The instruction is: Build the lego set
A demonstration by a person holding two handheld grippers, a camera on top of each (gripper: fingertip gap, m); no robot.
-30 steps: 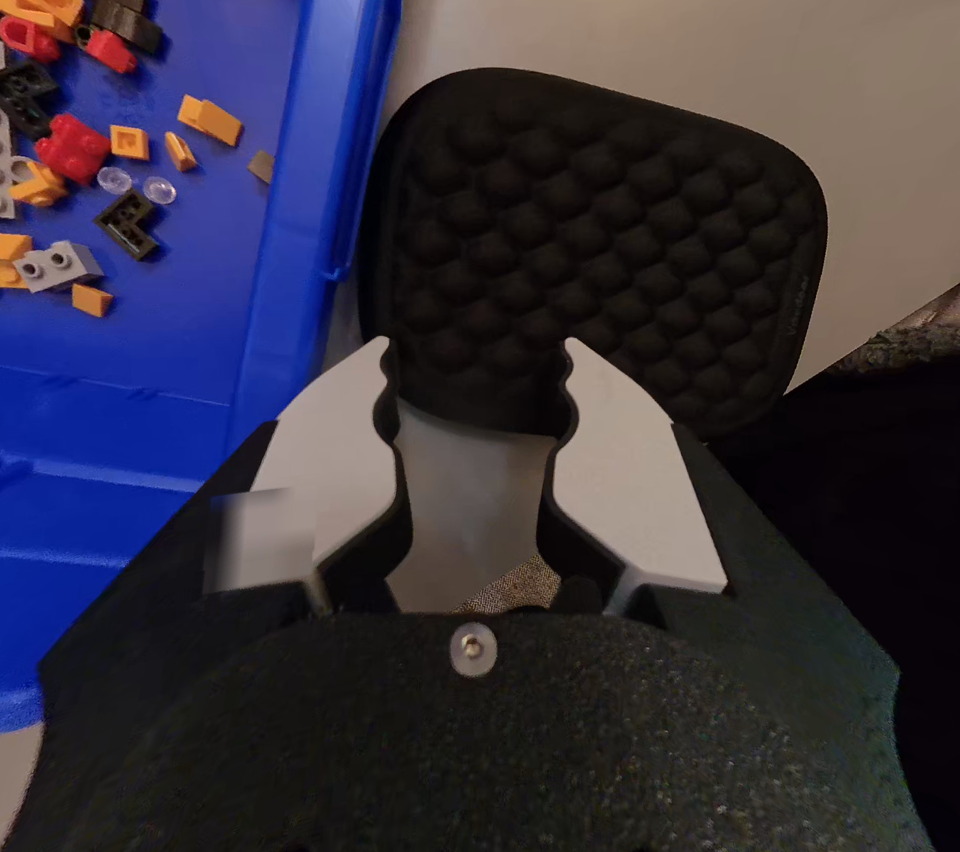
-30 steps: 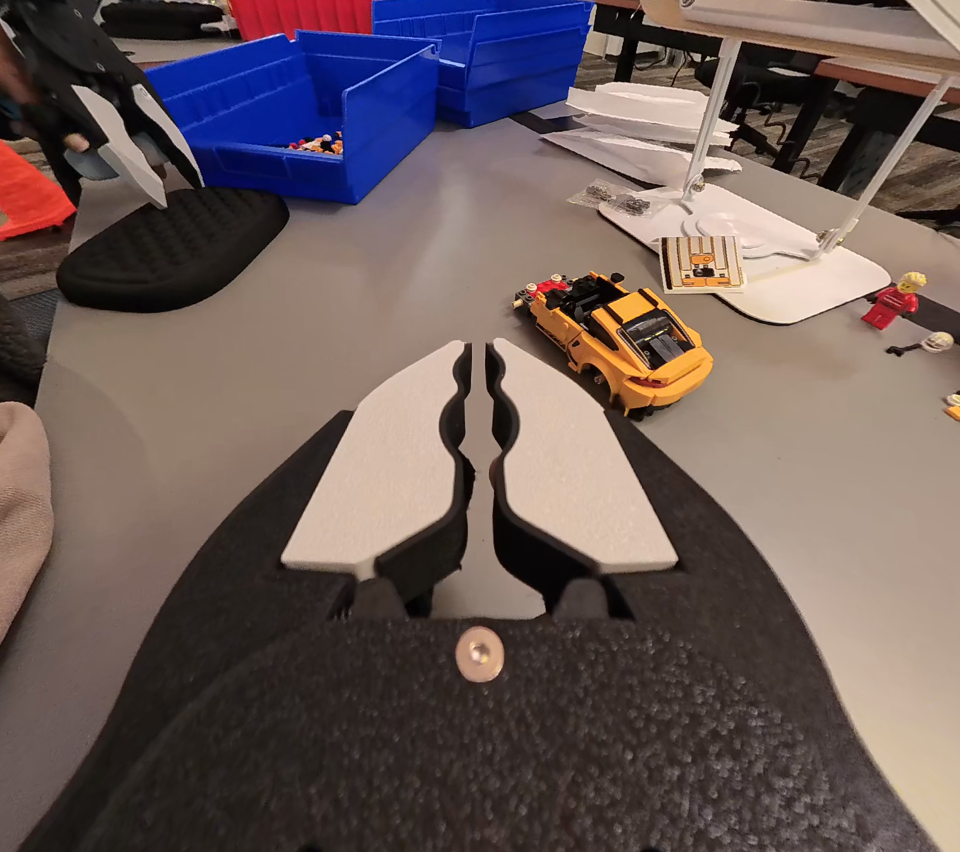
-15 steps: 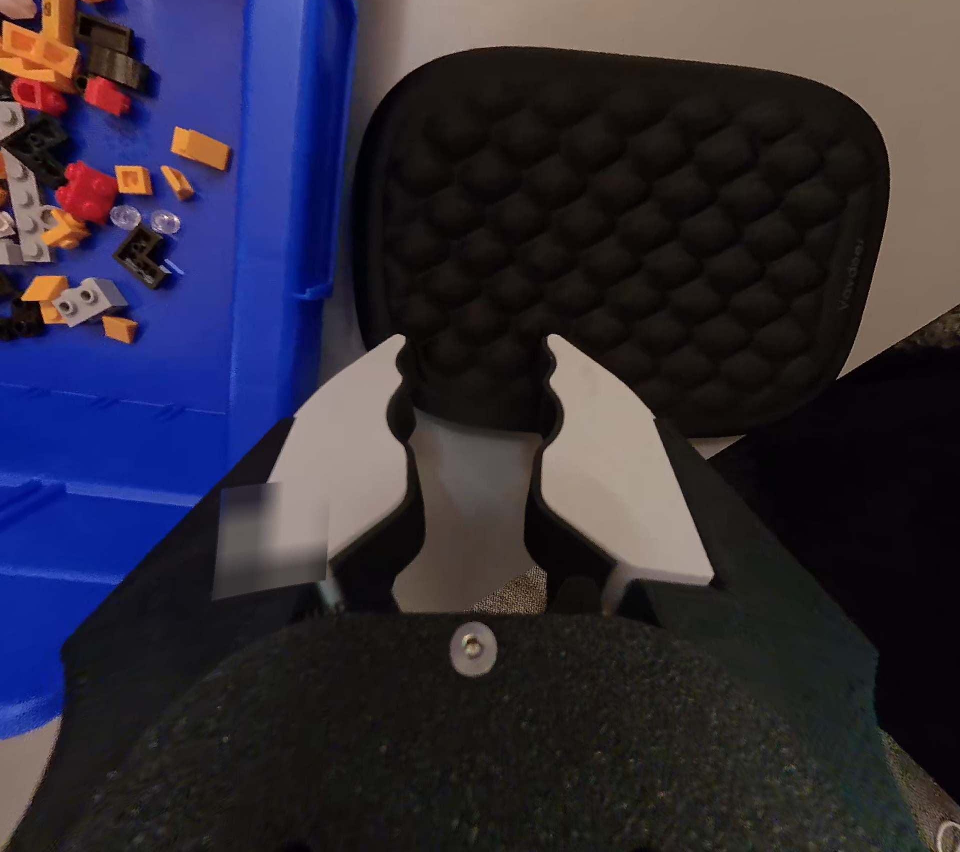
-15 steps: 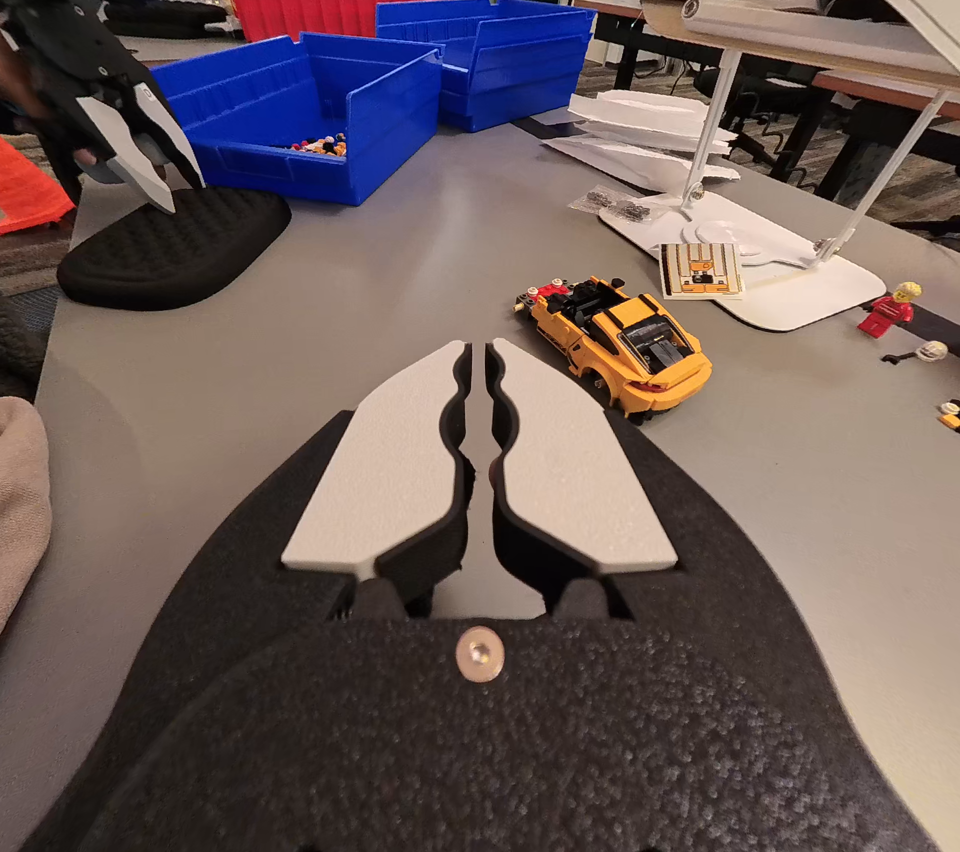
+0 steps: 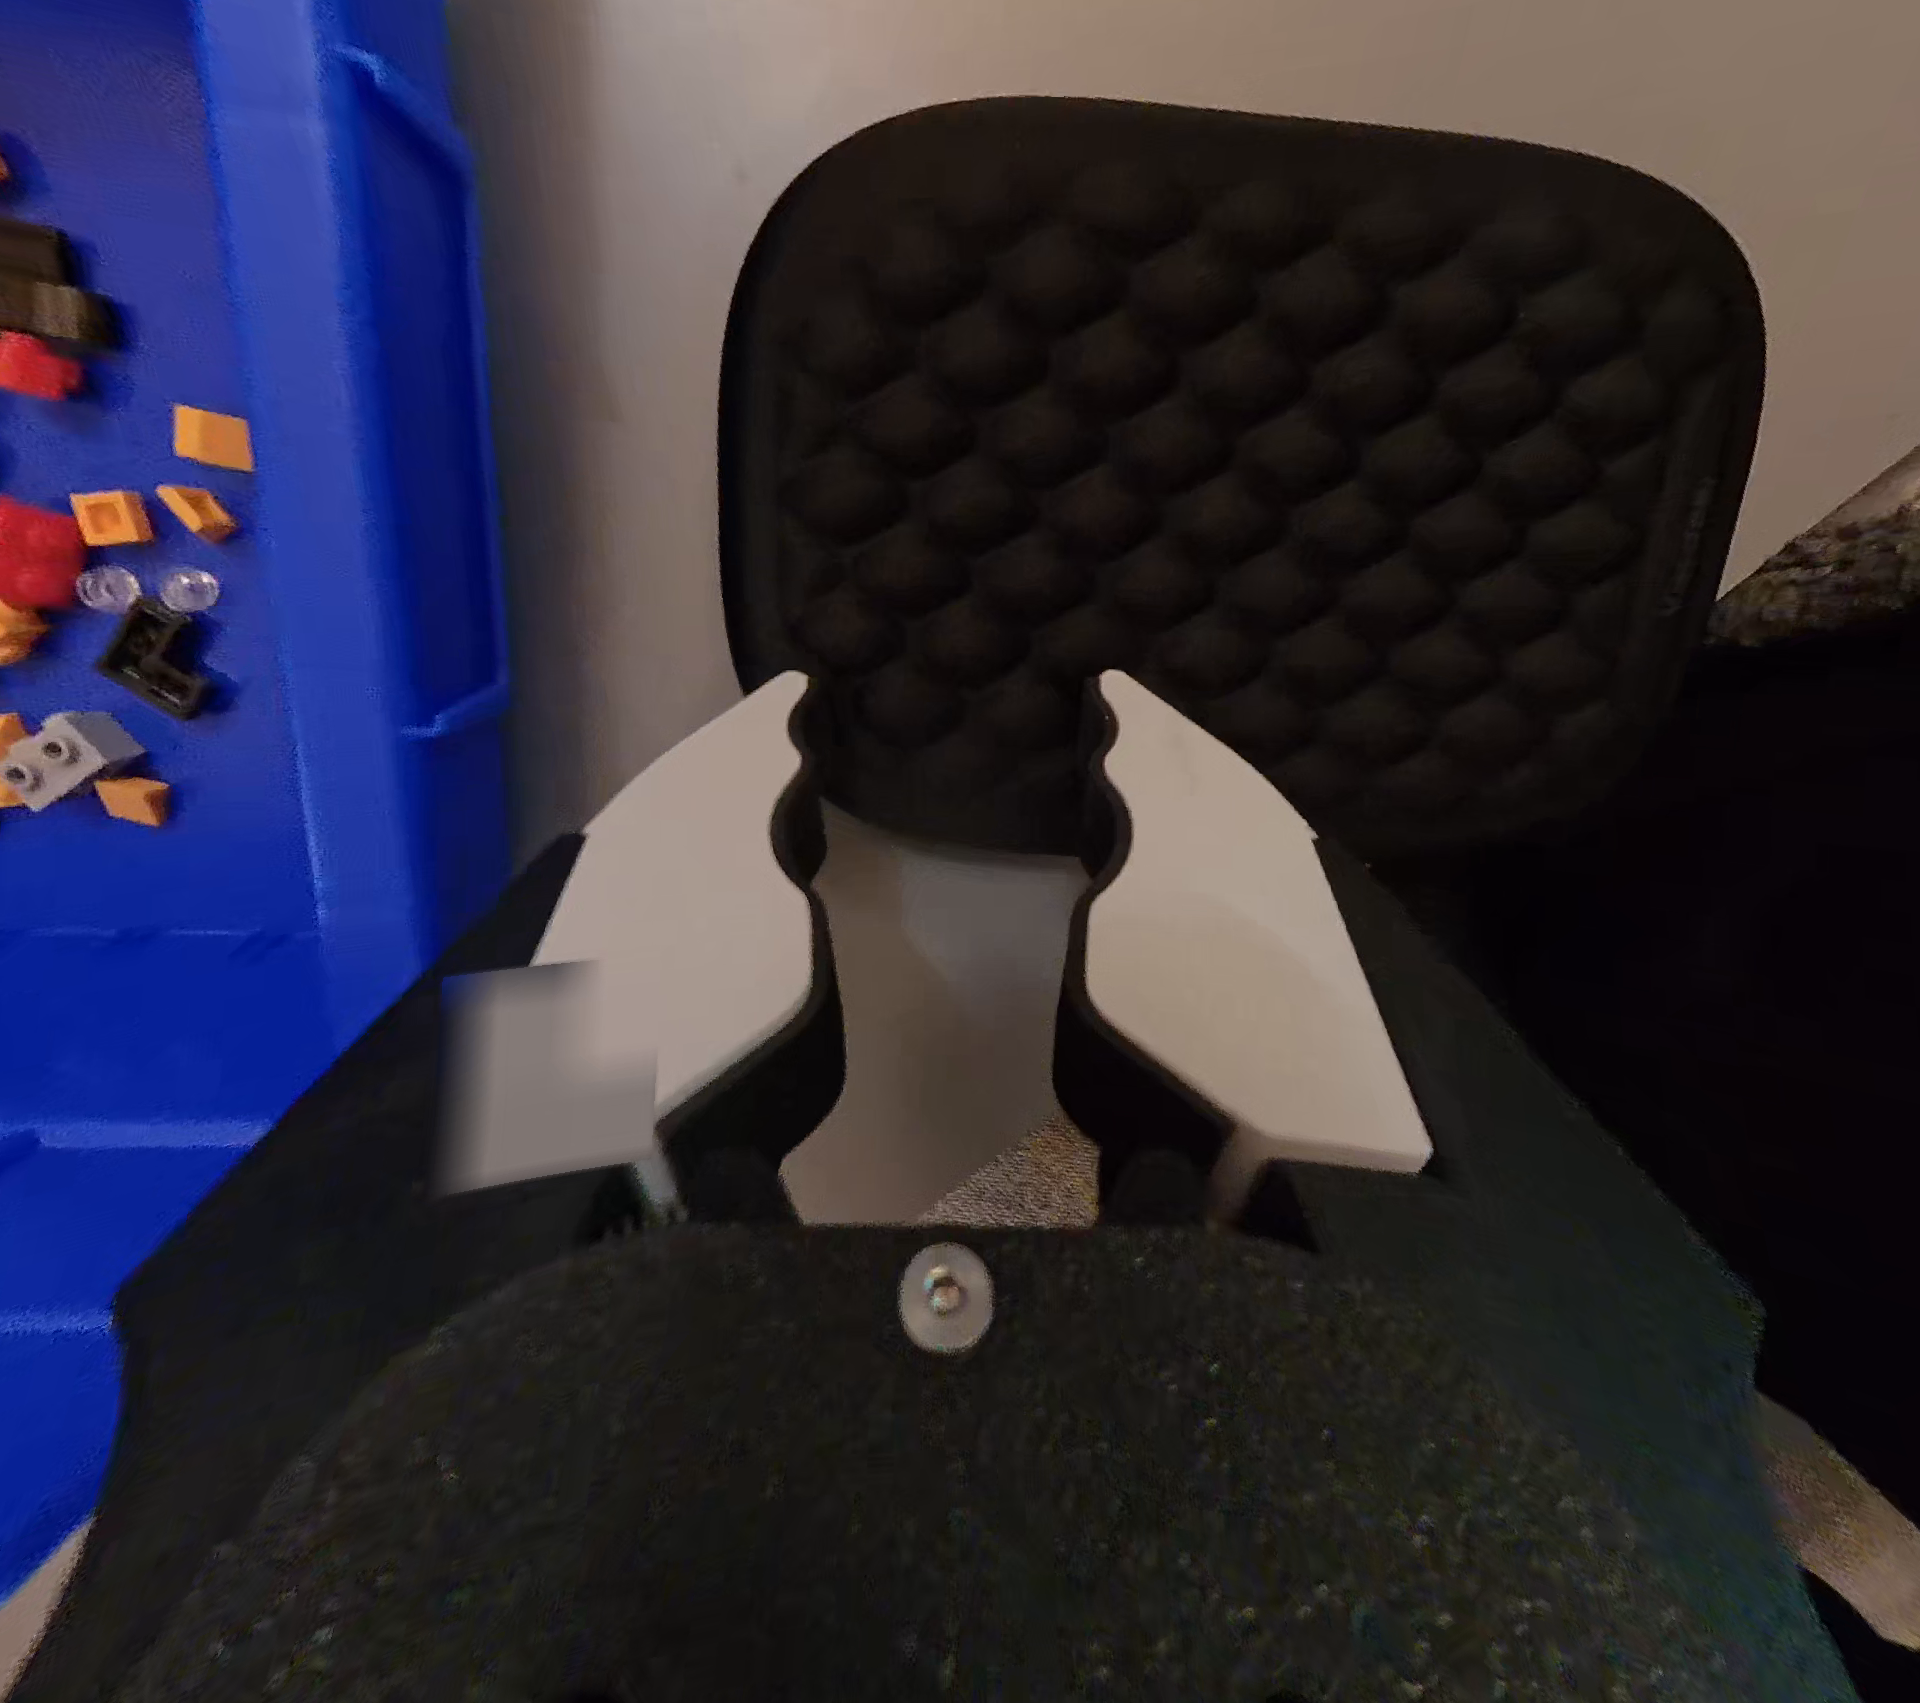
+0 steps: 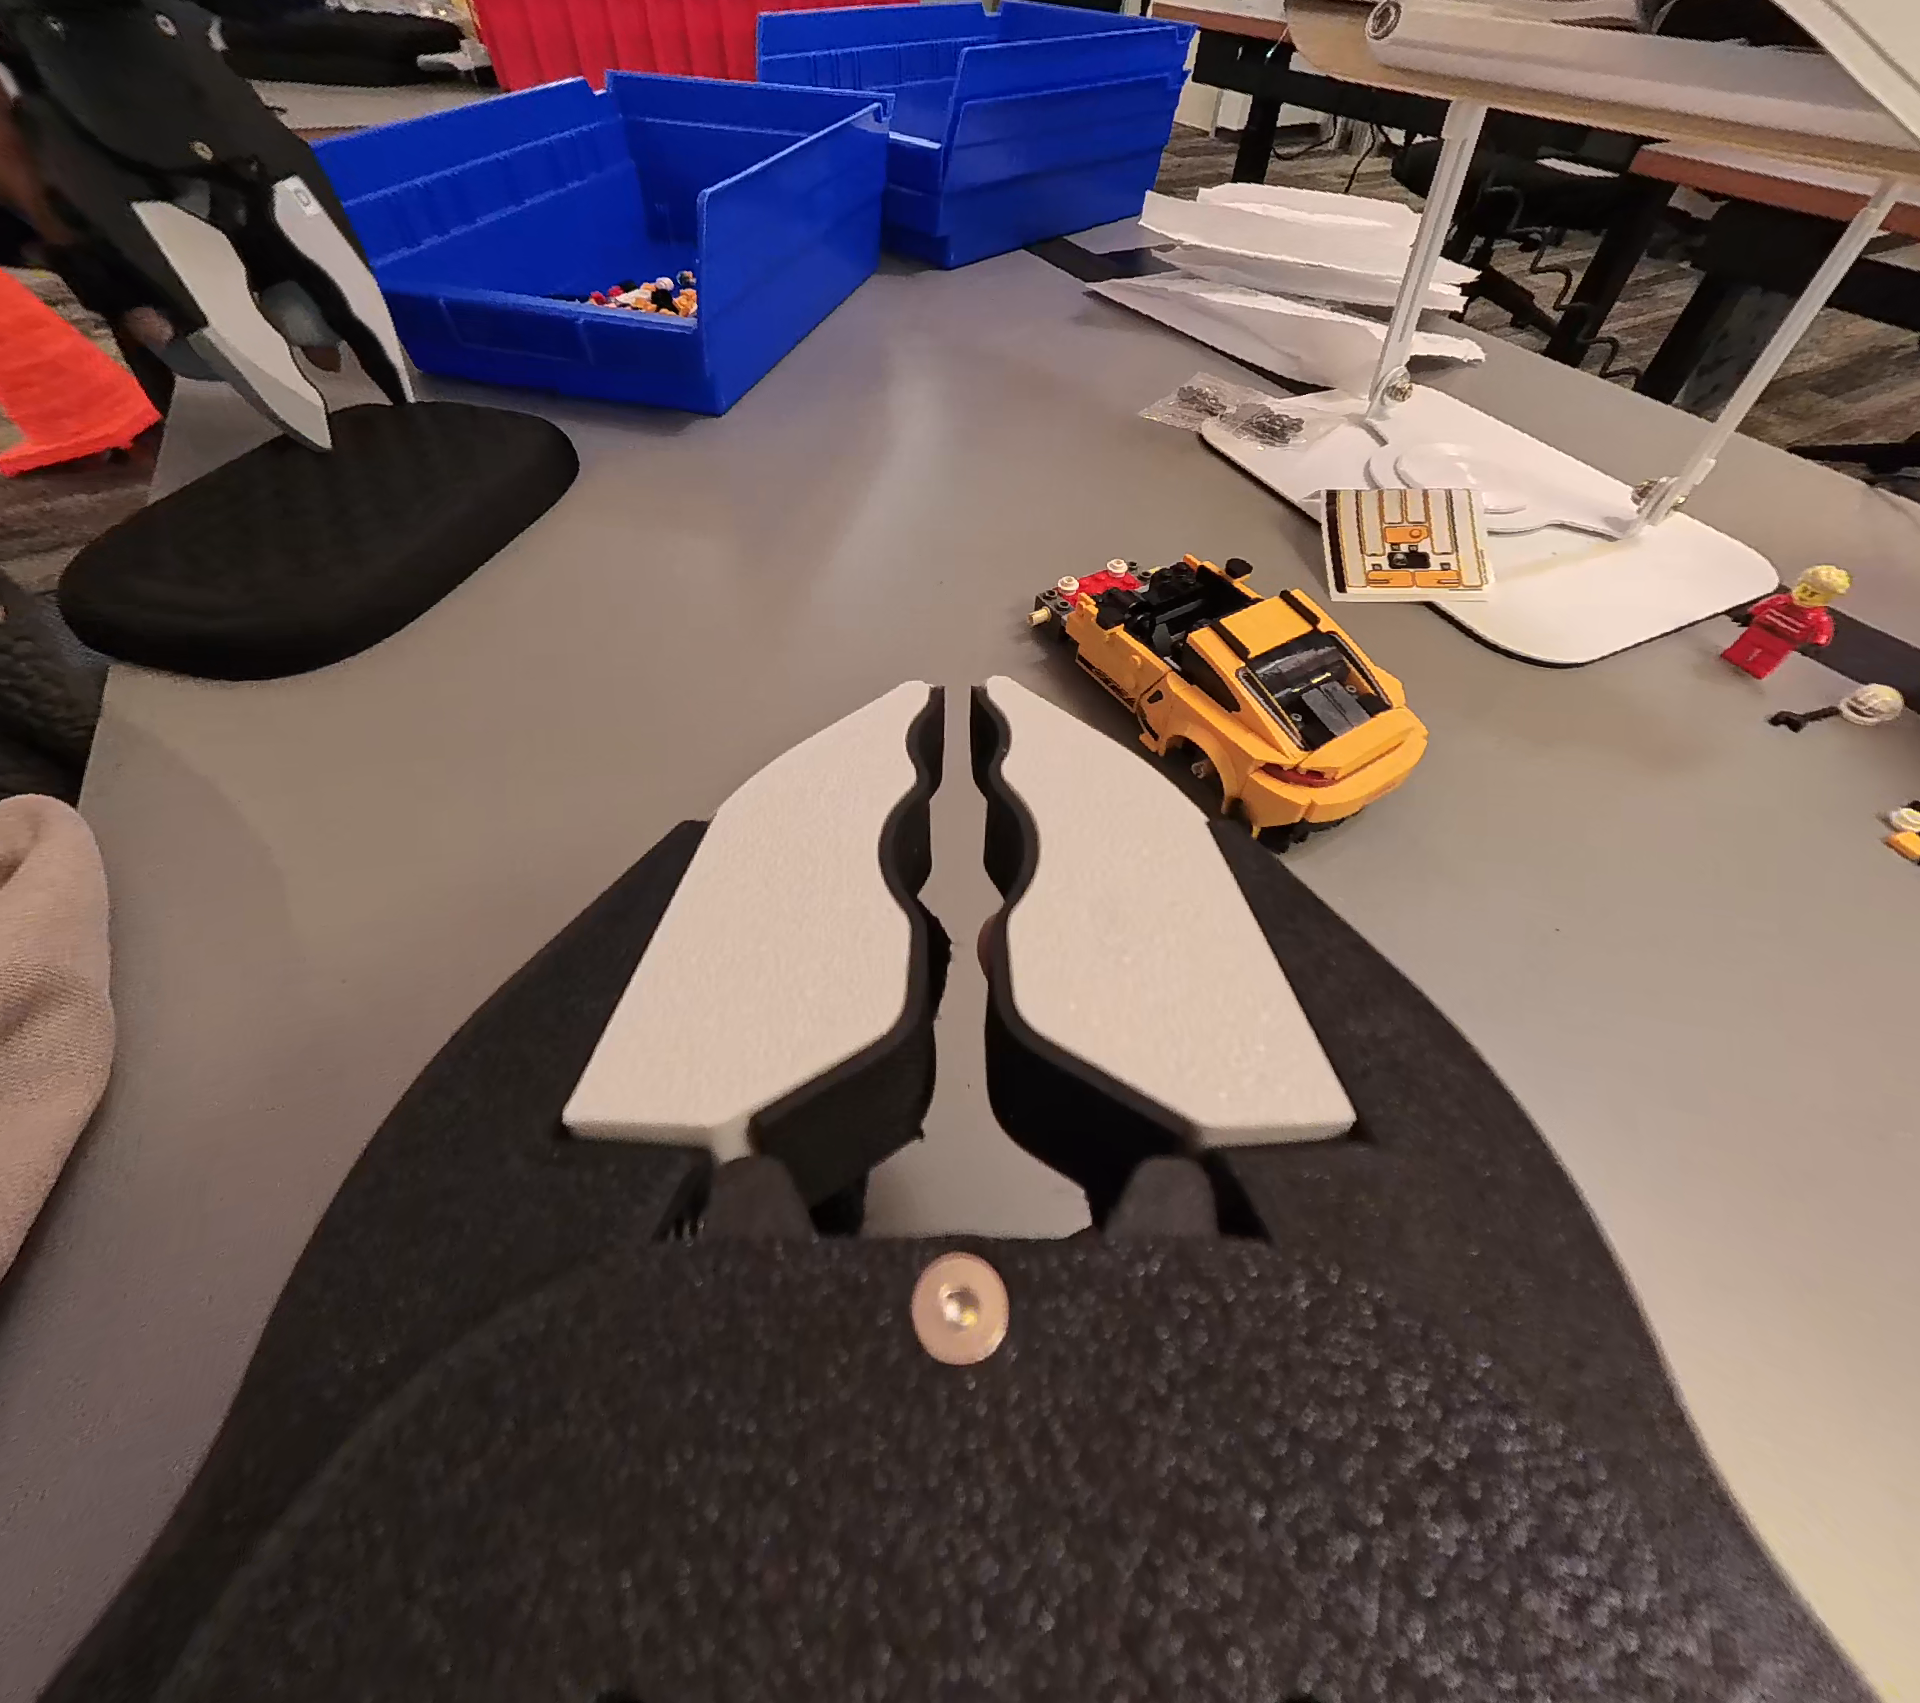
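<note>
Right gripper (image 6: 958, 697): jaws nearly pressed together, a thin slit between them, nothing pinched; low over the grey table (image 6: 727, 573). Left gripper (image 5: 951, 687): jaws spread wide, empty, pointing down over the black dimpled pad (image 5: 1247, 448); in the right wrist view its tips (image 6: 296, 365) sit just above that pad (image 6: 312, 531). Blue bin (image 6: 623, 240) beside the pad, loose lego pieces (image 5: 125, 604) on its floor. White stand (image 6: 1496, 531) at far right. Yellow lego car (image 6: 1236, 697) on table, just right of the right gripper's tips. Sticker sheet (image 6: 1405, 544) on the stand base. Red minifigure (image 6: 1782, 619) near the table edge.
</note>
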